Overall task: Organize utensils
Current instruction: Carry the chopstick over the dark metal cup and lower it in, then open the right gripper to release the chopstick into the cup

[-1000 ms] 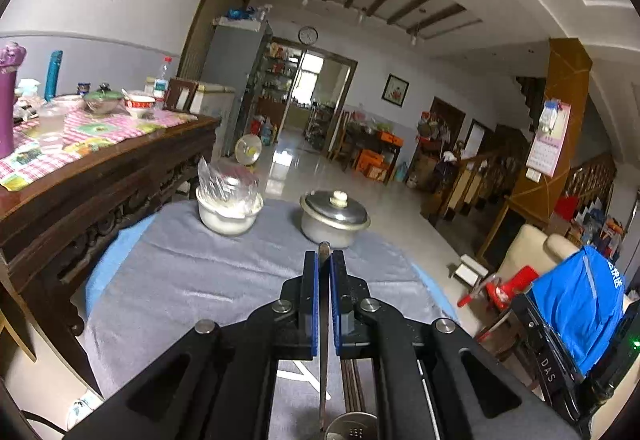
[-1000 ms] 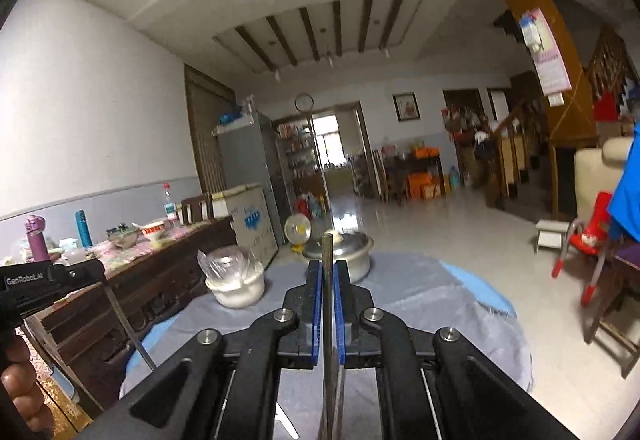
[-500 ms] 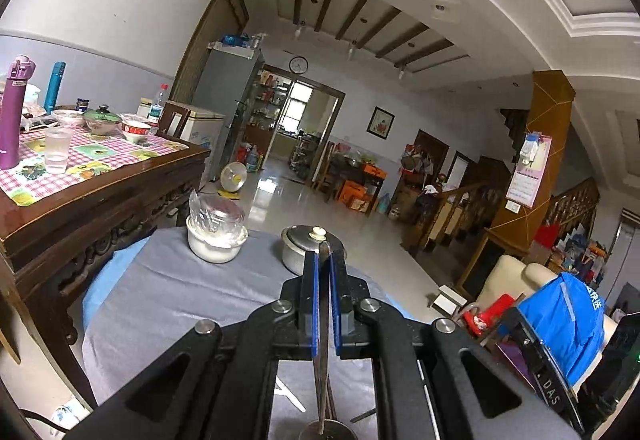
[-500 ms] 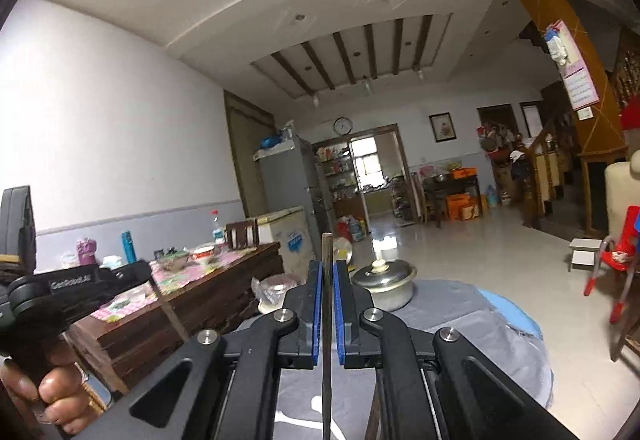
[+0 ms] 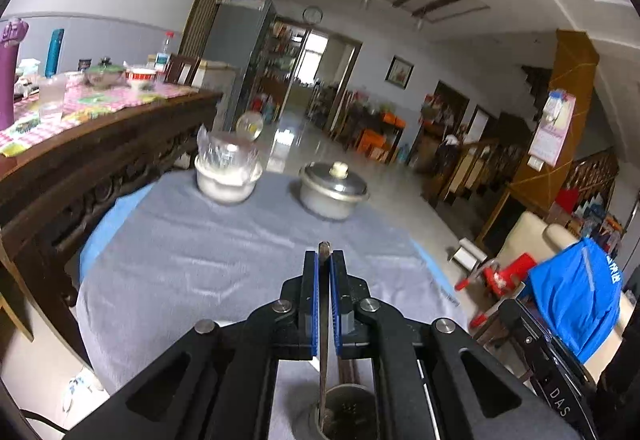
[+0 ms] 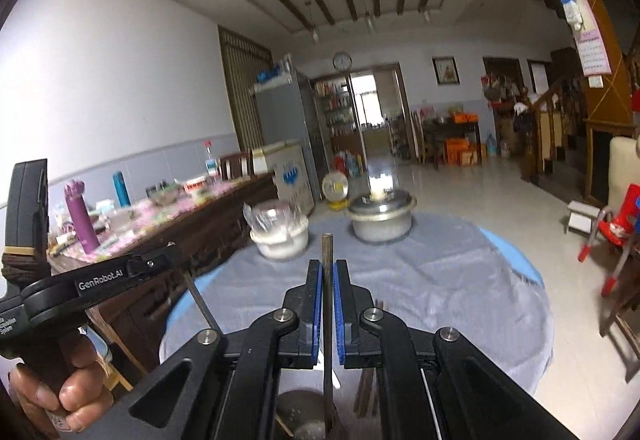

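The left gripper (image 5: 324, 260) is clenched on a thin metal utensil (image 5: 323, 320), its lower end over the holder cup (image 5: 344, 412) below the jaws. The right gripper (image 6: 328, 268) likewise clamps a slim rod-like utensil (image 6: 327, 252) mid-shaft above the cup (image 6: 304, 420). Both look light, stiff and slippery, so likely best gripped along the shaft.

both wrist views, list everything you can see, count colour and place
pot: 1, silver, lidded, far side of cloth
bowl: 1, white, plastic-covered, left of pot
cloth: 1, grey, on round table
holder: 1, metal, under left gripper
sideboard: 1, dark wood, left
bottle: 1, purple, on sideboard
left utensil: 1, metal, clamped
right utensil: 1, metal, clamped
left gripper: black, blue pads
right gripper: black, blue pads
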Demonstrator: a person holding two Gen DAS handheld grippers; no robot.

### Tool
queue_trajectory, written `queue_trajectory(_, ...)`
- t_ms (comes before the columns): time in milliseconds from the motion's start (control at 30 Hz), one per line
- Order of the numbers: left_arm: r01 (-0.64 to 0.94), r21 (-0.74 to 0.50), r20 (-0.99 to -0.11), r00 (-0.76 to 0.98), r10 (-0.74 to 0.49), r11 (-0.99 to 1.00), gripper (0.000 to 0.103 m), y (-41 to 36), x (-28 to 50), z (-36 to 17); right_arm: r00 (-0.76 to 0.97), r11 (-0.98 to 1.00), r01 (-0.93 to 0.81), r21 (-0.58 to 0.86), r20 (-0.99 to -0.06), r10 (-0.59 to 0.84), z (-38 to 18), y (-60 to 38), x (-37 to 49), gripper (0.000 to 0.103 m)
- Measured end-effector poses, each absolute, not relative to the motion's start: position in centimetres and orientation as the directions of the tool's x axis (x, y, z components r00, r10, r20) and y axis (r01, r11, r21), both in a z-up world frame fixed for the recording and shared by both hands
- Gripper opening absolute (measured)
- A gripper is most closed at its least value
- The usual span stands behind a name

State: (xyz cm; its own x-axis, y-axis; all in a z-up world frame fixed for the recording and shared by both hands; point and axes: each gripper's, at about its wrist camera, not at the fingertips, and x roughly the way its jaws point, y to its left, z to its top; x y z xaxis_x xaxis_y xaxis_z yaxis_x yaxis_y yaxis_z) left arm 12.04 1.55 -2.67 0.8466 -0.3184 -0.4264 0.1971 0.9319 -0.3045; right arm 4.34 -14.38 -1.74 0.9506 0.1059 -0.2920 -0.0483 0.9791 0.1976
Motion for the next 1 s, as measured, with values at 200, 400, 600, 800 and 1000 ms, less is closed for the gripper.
queue_trajectory(200,0.192,-0.302,-0.480,0.816,-0.323,0.934,0.006,1.2,12.8,-4.2,0.922,0.977,-0.039,0.207,-0.370,0.115,-3.7,-14.7,5.6,0.006)
queue_trajectory(400,0.185,-0.284,-0.512,0.800,-0.312,0.941,0.006,0.8,13.5,-4.9,0.910,0.975,-0.043,0.218,-0.394,0.128,-5.0,-14.6,6.3,0.006)
queue_trajectory(600,0.182,-0.272,-0.534,0.788,-0.305,0.945,0.006,0.5,13.8,-5.5,0.912,0.972,-0.040,0.231,-0.388,0.130,-5.0,-14.6,6.5,0.006)
queue_trajectory(800,0.177,-0.253,-0.551,0.781,-0.292,0.951,0.007,0.0,13.9,-5.9,0.915,0.967,-0.043,0.251,-0.380,0.139,-5.0,-14.8,6.4,0.006)
queue_trajectory(1000,0.169,-0.243,-0.573,0.770,-0.282,0.955,0.007,-0.2,14.1,-6.4,0.914,0.961,-0.042,0.272,-0.379,0.147,-5.0,-15.0,6.4,0.007)
